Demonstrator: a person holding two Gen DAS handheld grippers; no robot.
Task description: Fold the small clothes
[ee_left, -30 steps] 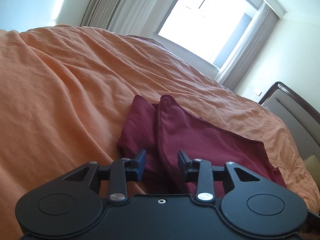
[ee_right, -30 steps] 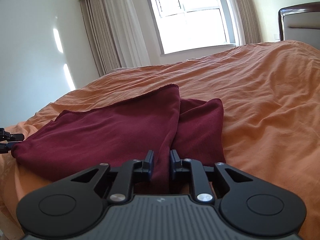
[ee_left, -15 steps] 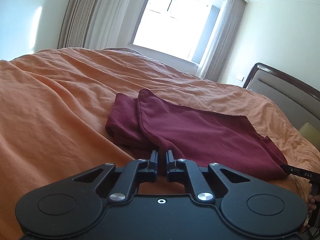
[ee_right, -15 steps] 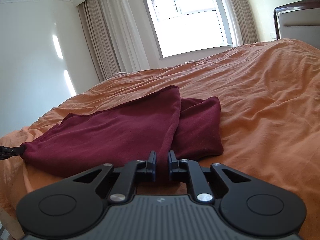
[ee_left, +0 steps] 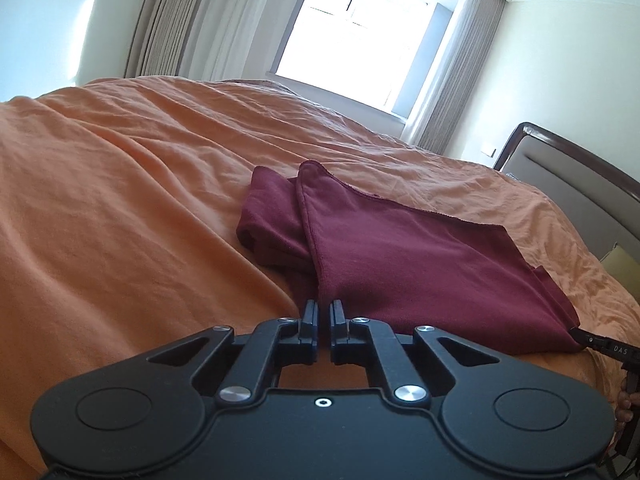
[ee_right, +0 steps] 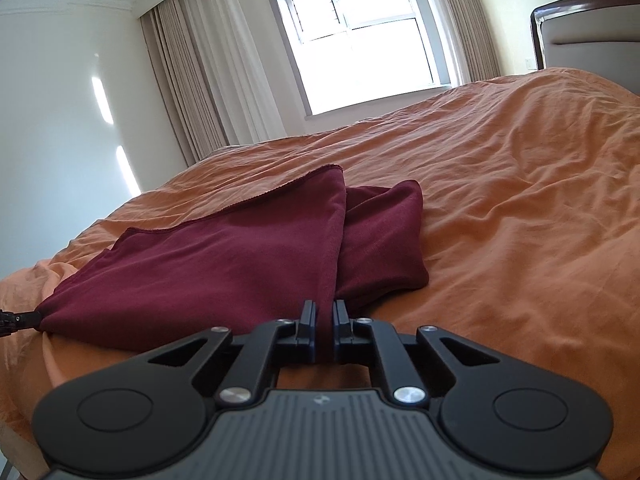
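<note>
Bed with maroon garment, two tools pinching its near corners

Bed (ee_left: pixel 120 208): orange wrinkled cover, fills the lower scene in both views; dark-framed headboard (ee_left: pixel 580 184) at far right; window (ee_right: pixel 360 48) with beige curtains (ee_right: pixel 192 80) on the far wall. Maroon garment (ee_left: pixel 400 256): lies on the bed cover near its near edge, a flat upper layer folded over a bunched part that shows on the far side of the fold; hemmed edge along the far side. Left tool (ee_left: pixel 323 314): jaws narrowed on the garment's near corner, cloth caught between them. Right tool (ee_right: pixel 323 314): jaws likewise narrowed on the opposite near corner, cloth rising between them; its tip also shows at the right edge of the left view
</note>
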